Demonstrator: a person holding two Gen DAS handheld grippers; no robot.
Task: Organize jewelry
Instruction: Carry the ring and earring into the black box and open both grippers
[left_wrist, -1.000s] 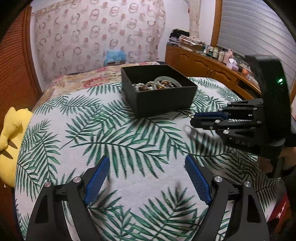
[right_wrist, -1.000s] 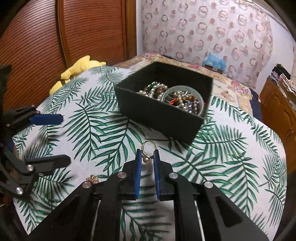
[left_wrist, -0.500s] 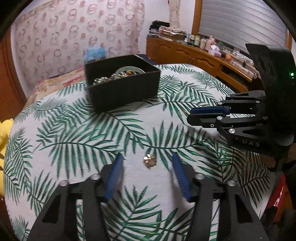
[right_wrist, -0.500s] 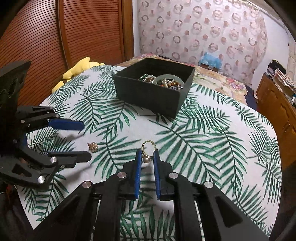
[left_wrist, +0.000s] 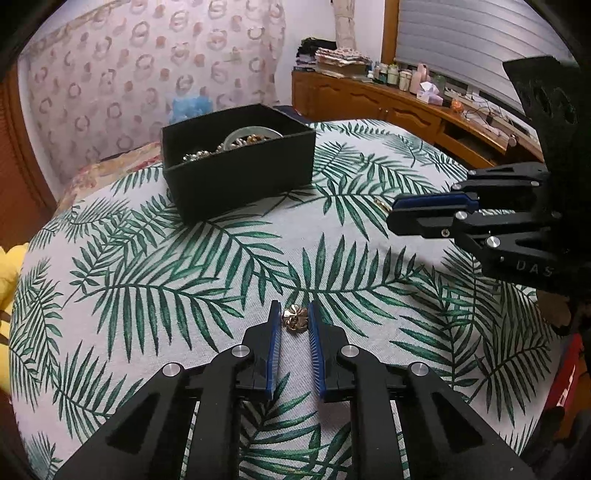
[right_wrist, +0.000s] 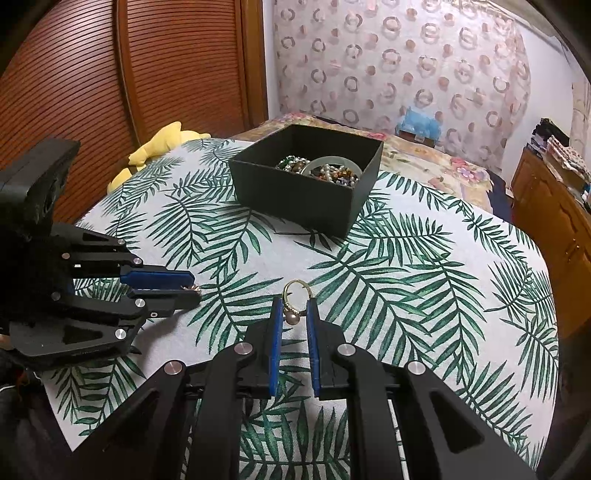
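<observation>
A black open box (left_wrist: 240, 173) holding beads, necklaces and a pale bangle stands at the far side of the leaf-print table; it also shows in the right wrist view (right_wrist: 306, 199). My left gripper (left_wrist: 293, 319) is shut on a small gold flower-shaped ornament (left_wrist: 294, 318) at the cloth. In the right wrist view the left gripper (right_wrist: 192, 288) sits low at the left with the ornament (right_wrist: 190, 287) at its tips. My right gripper (right_wrist: 293, 312) is shut on a gold ring with a pearl (right_wrist: 293, 304), held above the cloth. In the left wrist view the right gripper (left_wrist: 395, 216) hovers at the right.
A yellow plush toy (right_wrist: 162, 144) lies at the table's left edge. A wooden sideboard (left_wrist: 406, 107) with bottles and clutter runs along the right wall. A small gold piece (left_wrist: 382, 202) lies on the cloth right of the box. A floral bedspread (right_wrist: 436, 166) lies behind the table.
My left gripper moved forward over the flower ornament and closed on it. The right gripper still holds the ring and has drawn back slightly from the box.
</observation>
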